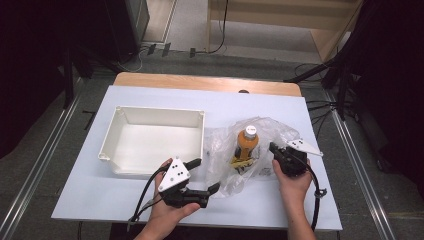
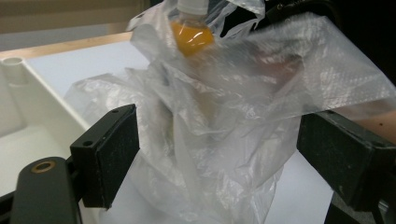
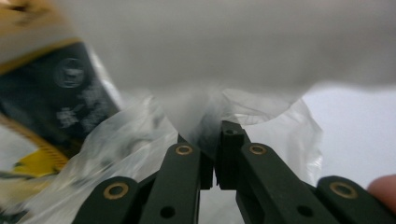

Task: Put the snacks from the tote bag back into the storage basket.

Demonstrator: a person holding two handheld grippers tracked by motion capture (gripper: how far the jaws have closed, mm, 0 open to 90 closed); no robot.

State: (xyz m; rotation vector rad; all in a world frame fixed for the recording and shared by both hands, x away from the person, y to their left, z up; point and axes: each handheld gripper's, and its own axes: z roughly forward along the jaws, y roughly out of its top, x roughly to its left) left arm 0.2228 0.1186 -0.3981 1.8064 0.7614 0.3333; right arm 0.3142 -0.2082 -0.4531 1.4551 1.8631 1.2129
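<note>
White worktop [image 1: 150,200] carries a white tray [image 1: 112,137] at the left and a clear bag [image 1: 225,172] in the middle, with an orange bottle [image 1: 246,142] standing inside it. Your right gripper [image 1: 275,148] is pinched tight on the bag's right edge, likely to steady it. Your left gripper [image 1: 205,175] is spread wide at the bag's lower left, bag between its jaws.

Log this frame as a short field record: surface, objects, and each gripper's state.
surface: white-covered table
bin: white, empty, left of the bag
bag: clear plastic, crumpled around the bottle
bottle: orange drink, white cap, inside the bag
left gripper: open, jaws on either side of the bag's near edge
right gripper: shut on bag film
</note>
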